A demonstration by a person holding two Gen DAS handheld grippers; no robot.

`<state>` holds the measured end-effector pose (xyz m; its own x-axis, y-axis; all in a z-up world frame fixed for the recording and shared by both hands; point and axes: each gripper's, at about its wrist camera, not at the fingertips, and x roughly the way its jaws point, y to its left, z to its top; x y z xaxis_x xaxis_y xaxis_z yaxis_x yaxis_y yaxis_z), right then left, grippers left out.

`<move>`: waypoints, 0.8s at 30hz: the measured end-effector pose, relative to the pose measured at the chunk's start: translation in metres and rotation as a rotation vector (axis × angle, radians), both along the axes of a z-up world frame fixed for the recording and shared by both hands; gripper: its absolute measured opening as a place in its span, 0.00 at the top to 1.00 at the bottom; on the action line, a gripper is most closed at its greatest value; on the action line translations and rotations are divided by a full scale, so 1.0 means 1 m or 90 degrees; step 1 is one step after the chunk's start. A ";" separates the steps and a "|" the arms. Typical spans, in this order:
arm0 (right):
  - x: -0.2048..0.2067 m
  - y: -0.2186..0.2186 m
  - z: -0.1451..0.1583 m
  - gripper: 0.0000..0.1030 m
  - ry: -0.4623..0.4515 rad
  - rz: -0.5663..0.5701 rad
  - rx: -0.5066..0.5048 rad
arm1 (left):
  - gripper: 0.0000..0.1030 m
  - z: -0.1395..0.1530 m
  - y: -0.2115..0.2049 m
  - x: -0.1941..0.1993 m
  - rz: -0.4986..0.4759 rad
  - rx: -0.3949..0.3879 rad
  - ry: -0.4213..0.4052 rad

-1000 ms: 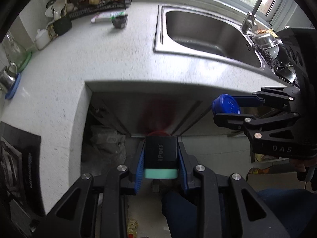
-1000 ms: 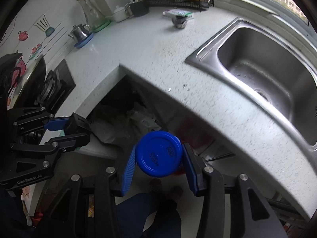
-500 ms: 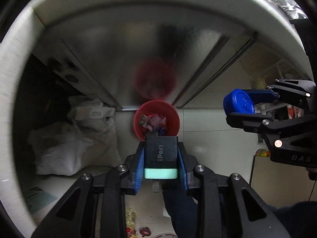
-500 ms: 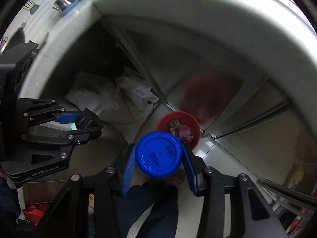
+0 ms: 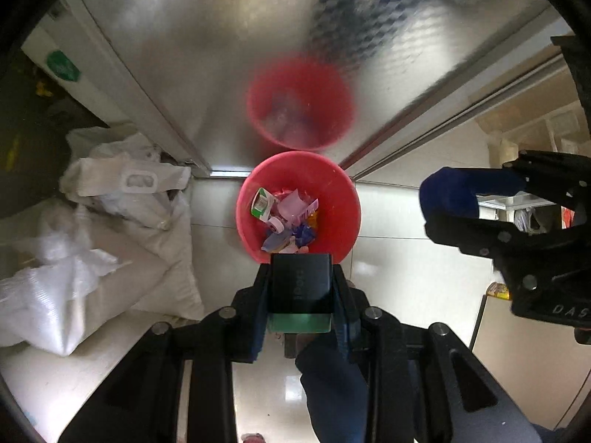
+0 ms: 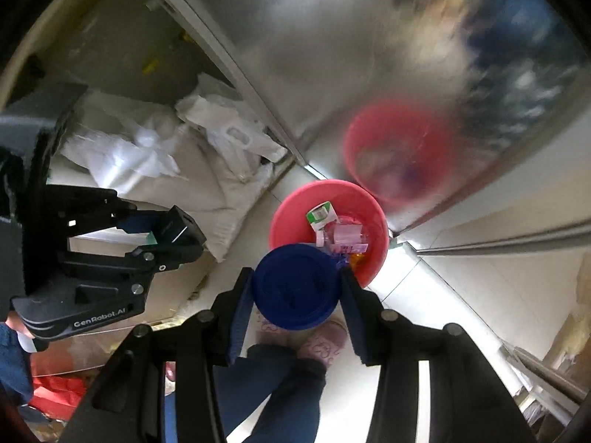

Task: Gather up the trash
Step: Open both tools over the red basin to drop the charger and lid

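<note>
My left gripper point(image 5: 300, 288) is shut on a black box with a green end point(image 5: 299, 284), held above the near rim of a red trash bin point(image 5: 336, 199) on the floor. The bin holds a green carton and several scraps. My right gripper point(image 6: 295, 291) is shut on a round blue lid point(image 6: 295, 288), just above and near the bin point(image 6: 288, 217). In the left wrist view the right gripper point(image 5: 458, 203) with the blue lid point(image 5: 443, 195) is at the right. In the right wrist view the left gripper point(image 6: 173, 234) with the box point(image 6: 179, 227) is at the left.
A shiny metal cabinet door point(image 5: 258, 37) behind the bin mirrors it. White sacks and bags point(image 5: 92, 243) lie on the floor at the left under the counter. A pink slipper point(image 6: 325, 339) and my blue trouser leg point(image 6: 280, 387) are below the grippers.
Both grippers have dropped from counter height toward the floor and closer to the red bin, still holding the box and the lid. The counter and sink have left view.
</note>
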<state>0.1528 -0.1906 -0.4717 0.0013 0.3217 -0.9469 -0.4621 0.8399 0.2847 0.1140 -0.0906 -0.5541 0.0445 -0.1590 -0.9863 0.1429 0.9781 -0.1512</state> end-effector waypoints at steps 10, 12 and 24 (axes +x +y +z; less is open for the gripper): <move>0.007 -0.010 -0.040 0.58 0.026 -0.005 0.001 | 0.73 -0.043 -0.001 0.009 0.001 -0.014 0.018; 0.008 -0.010 -0.042 0.58 0.033 -0.006 -0.001 | 0.73 -0.048 0.002 0.012 0.008 -0.021 0.026; 0.016 -0.010 -0.055 0.58 0.061 -0.022 -0.008 | 0.65 -0.052 0.000 0.022 -0.010 -0.017 0.045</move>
<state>0.1689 -0.2004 -0.5264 -0.0791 0.3107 -0.9472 -0.4033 0.8590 0.3154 0.1364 -0.0910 -0.6060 -0.0274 -0.1851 -0.9823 0.1469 0.9713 -0.1871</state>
